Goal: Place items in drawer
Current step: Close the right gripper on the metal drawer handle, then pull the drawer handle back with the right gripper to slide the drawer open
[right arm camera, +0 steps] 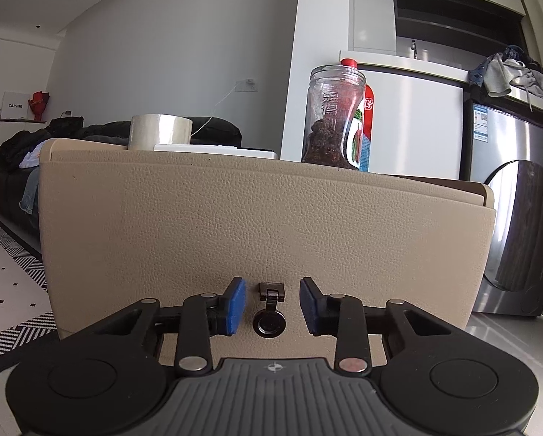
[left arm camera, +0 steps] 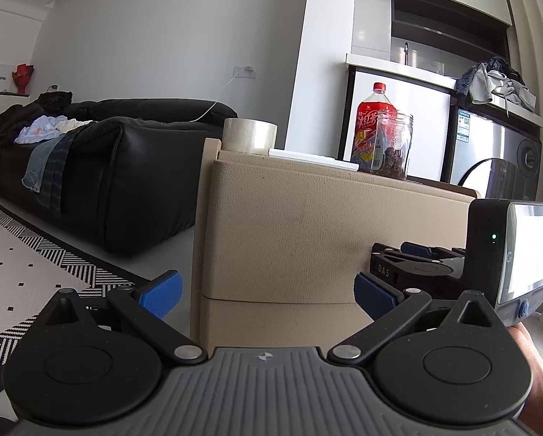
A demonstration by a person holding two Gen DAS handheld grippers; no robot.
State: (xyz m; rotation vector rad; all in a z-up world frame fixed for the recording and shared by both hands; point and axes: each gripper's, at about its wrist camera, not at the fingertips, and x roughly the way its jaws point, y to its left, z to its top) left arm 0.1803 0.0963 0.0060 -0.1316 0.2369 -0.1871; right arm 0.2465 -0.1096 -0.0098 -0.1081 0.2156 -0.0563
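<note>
Left hand-held gripper (left arm camera: 268, 292) spread wide, empty, facing the beige cabinet's corner. Drawer front (right arm camera: 268, 225) closed. Ring pull (right arm camera: 269, 314) hanging at 12 o'clock between the parted, empty pads of the right hand-held gripper (right arm camera: 271, 307), long axis vertical, ring downward, flat against the panel; right side clearly nearer. Tape roll (right arm camera: 160, 132), white box (right arm camera: 213, 152), jar (right arm camera: 335, 123) and red bottle (right arm camera: 364, 130) upright on the surface above, 11 to 1 o'clock.

Black sofa (left arm camera: 126, 152); white wall (left arm camera: 162, 36)
</note>
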